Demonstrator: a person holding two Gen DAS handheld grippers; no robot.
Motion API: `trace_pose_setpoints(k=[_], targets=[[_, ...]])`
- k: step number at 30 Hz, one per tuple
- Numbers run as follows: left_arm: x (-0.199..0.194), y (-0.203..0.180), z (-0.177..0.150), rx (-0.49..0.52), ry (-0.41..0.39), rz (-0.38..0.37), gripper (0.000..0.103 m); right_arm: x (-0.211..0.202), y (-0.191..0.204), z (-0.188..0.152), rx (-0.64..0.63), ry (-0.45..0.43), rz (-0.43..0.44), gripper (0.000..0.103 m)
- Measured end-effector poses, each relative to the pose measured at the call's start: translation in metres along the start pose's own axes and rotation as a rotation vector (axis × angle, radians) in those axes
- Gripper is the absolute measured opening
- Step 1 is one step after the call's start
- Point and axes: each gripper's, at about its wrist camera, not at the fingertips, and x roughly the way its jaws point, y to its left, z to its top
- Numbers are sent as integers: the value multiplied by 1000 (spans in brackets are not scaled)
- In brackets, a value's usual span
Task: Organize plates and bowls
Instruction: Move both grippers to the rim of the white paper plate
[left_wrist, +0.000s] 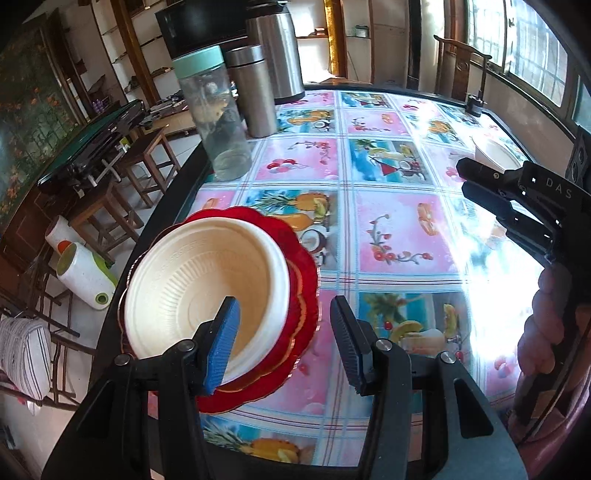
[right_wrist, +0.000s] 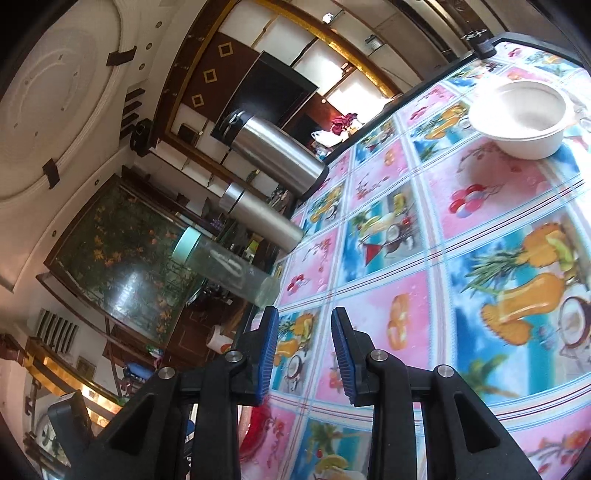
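Note:
A cream ribbed bowl (left_wrist: 199, 280) rests on stacked red scalloped plates (left_wrist: 299, 314) near the table's left edge in the left wrist view. My left gripper (left_wrist: 284, 343) is open wide. Its left blue pad (left_wrist: 223, 343) hangs over the bowl's inside, and the bowl's near right wall lies between the jaws without being gripped. A second white bowl (right_wrist: 521, 118) stands alone far across the table, also seen as the bowl (left_wrist: 495, 151) behind my right gripper (left_wrist: 474, 181). My right gripper (right_wrist: 304, 350) is tilted above the tablecloth, open, with nothing between its pads. A sliver of red plate (right_wrist: 258, 424) shows beneath it.
A clear jar with a mint lid (left_wrist: 214, 118), a steel canister (left_wrist: 251, 92) and a tall steel flask (left_wrist: 277, 48) stand at the table's back left. Wooden stools (left_wrist: 122, 177) sit beyond the left table edge. A hand (left_wrist: 543, 325) holds the right gripper.

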Motion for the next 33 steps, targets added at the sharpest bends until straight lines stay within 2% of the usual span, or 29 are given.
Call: trace_pose_setpoints(k=[2,5,12,18,26,30,33], targets=[[2,-17,3,26,6,-19,50,-14,-15,11,19,-25,-21,33],[12,-45,7,61,39,-82,58,-37,-40,26,46,-69,-62,33],[46,-119,1,166,183,-233,58,-96,-93,55,97,-176,-172,34],[59,-166,-6,240,267,-317,57,-127,-131,78,142,-229,-236,37],[60,-191,14,255,330,-410,57,-128,-175,119,289,-199,-262,39],[60,-196,22,275,339,-401,57,-121,-187,141,402,-222,-250,40],[62,-200,35,287,361,-392,57,-110,-196,146,469,-256,-233,42]])
